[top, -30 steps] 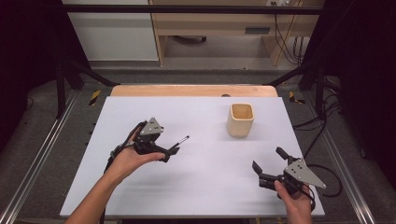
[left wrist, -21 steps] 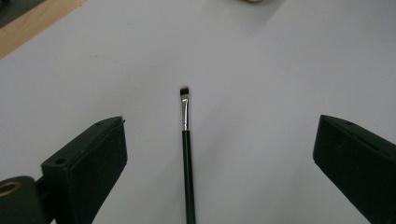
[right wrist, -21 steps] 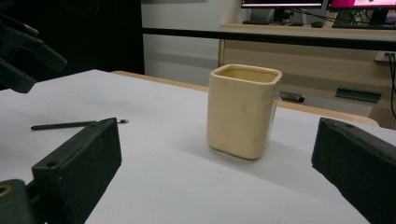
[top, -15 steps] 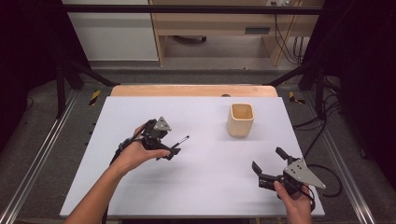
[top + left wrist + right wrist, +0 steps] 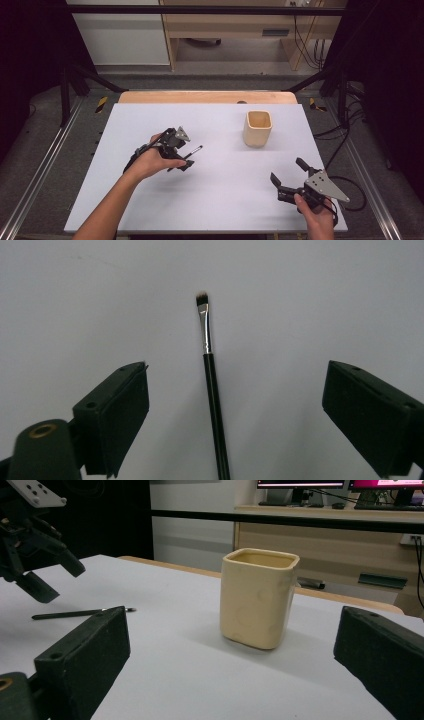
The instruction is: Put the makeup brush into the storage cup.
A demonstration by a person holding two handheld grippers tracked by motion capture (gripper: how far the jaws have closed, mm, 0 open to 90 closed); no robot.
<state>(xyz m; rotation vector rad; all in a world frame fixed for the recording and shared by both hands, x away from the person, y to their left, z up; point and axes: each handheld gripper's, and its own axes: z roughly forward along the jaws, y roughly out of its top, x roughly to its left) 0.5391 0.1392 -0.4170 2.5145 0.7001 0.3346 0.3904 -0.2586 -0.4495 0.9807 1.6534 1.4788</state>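
Both grippers are over the table point(image 5: 125, 200), one in each hand. Left gripper point(image 5: 186, 161) hangs low over the brush point(image 5: 196, 149), its jaws set wide on either side of the handle and touching nothing; they have just been closing a little, with the brush between them but not pressed. In the left gripper view the brush point(image 5: 212, 385) lies flat on the white top, its black handle running up the middle of the gap, then the silver ferrule, then the small dark bristle tip pointing away from the gripper. The pads point(image 5: 125, 415) stand well clear of the handle on both sides.

Right gripper point(image 5: 288, 176) is near the table's front right corner, jaws spread wide and empty (nothing lies between them). Its own view looks across at the cup point(image 5: 258, 597), a cream, square-sided one standing upright on the table with its mouth open. From above, the cup point(image 5: 258, 128) stands right of centre toward the far edge, well apart from the brush, which lies to the left of it.
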